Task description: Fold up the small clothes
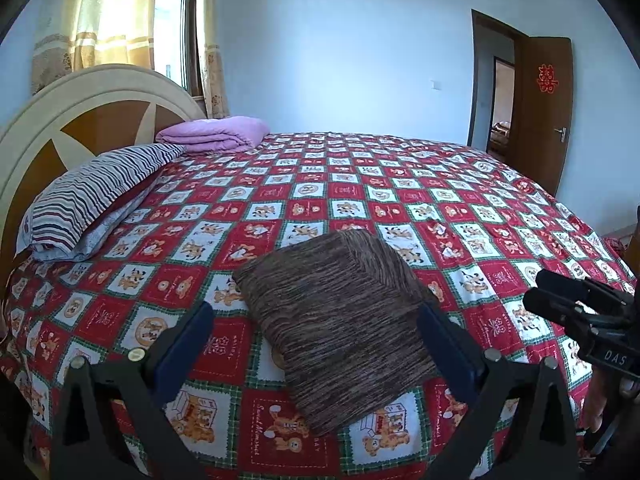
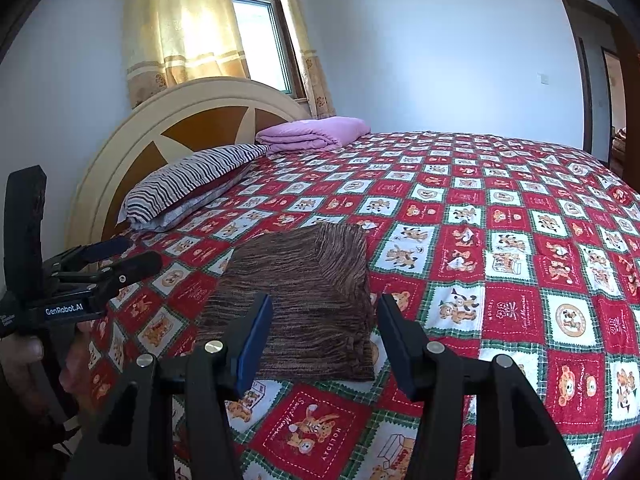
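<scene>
A brown streaked knit garment (image 1: 340,320) lies folded into a compact rectangle on the red patchwork bedspread (image 1: 400,184); it also shows in the right wrist view (image 2: 304,300). My left gripper (image 1: 316,336) is open and empty, held above the bed with a blue-padded finger on each side of the garment's near part. My right gripper (image 2: 324,332) is open and empty, just in front of the garment's near edge. The right gripper shows at the right of the left wrist view (image 1: 560,296). The left gripper shows at the left of the right wrist view (image 2: 120,260).
A striped pillow (image 1: 92,196) and a folded pink blanket (image 1: 216,134) lie by the round headboard (image 1: 100,92). A window with yellow curtains (image 2: 184,28) is behind it. A brown door (image 1: 544,112) stands open at the far right.
</scene>
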A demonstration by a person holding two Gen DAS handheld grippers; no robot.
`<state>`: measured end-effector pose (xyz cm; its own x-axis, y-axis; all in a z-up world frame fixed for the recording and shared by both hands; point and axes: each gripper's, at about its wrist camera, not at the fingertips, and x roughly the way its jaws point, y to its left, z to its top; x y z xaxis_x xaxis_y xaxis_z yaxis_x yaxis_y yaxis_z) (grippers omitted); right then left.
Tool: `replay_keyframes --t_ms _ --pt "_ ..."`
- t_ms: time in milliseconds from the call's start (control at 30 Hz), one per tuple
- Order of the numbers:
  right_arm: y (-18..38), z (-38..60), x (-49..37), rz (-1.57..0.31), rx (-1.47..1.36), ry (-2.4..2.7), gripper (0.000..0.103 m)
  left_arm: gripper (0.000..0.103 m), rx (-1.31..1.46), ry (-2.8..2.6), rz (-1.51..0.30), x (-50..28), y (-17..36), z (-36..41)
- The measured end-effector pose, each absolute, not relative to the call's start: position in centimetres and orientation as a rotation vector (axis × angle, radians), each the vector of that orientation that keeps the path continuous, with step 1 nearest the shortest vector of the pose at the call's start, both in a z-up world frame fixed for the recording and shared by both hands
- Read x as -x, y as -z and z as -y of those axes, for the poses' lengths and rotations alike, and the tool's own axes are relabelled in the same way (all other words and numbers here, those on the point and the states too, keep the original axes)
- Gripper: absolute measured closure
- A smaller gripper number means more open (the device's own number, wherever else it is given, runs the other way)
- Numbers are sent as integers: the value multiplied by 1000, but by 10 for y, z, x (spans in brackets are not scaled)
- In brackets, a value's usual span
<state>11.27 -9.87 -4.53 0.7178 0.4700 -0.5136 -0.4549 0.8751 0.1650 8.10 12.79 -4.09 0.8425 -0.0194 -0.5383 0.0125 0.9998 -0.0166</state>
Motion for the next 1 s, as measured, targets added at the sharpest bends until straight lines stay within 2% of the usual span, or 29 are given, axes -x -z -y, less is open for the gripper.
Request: replay_keyframes --t_ms 1000 --pt "52 88 -109 -586 -17 -522 47 0 14 11 -579 -80 47 -132"
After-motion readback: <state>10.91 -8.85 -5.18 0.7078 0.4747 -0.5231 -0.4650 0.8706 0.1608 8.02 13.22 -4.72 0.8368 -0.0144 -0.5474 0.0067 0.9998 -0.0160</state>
